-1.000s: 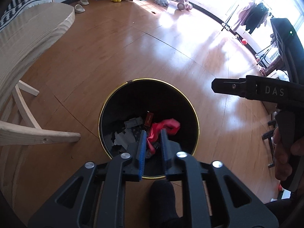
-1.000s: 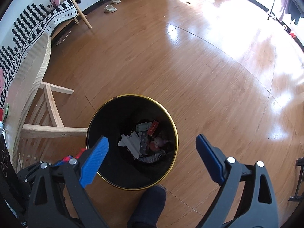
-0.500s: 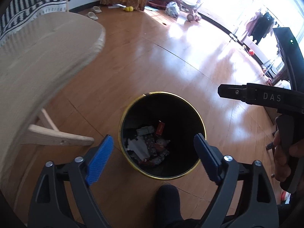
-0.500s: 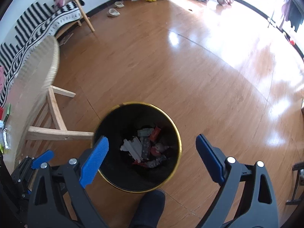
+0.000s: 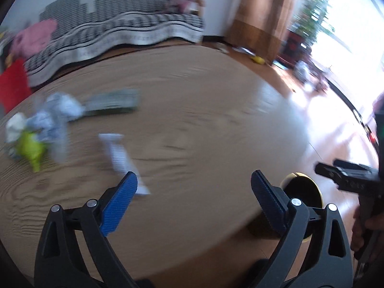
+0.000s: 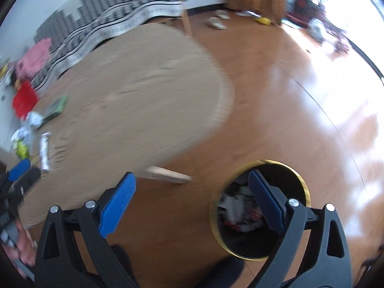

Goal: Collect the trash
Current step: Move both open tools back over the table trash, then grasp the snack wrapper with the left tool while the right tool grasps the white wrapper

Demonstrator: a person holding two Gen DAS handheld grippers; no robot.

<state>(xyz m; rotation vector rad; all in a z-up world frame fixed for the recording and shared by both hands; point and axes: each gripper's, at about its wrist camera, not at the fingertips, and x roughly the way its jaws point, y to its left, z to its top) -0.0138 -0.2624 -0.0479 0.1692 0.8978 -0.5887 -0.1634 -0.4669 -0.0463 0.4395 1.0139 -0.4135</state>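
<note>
My left gripper is open and empty above the round wooden table. On the table lie a white wrapper just beyond the left finger, a green packet, crumpled white-blue paper and a yellow-green piece. My right gripper is open and empty above the floor, over the black gold-rimmed bin, which holds mixed trash. The bin also shows in the left wrist view. Both views are motion-blurred.
A striped sofa stands behind the table, with a red object and a pink one at the left. A wooden table leg sticks out near the bin. Slippers lie on the floor.
The left gripper opened and dropped the red trash into the bin. Both grippers then swung up and left from the bin toward the table top.
</note>
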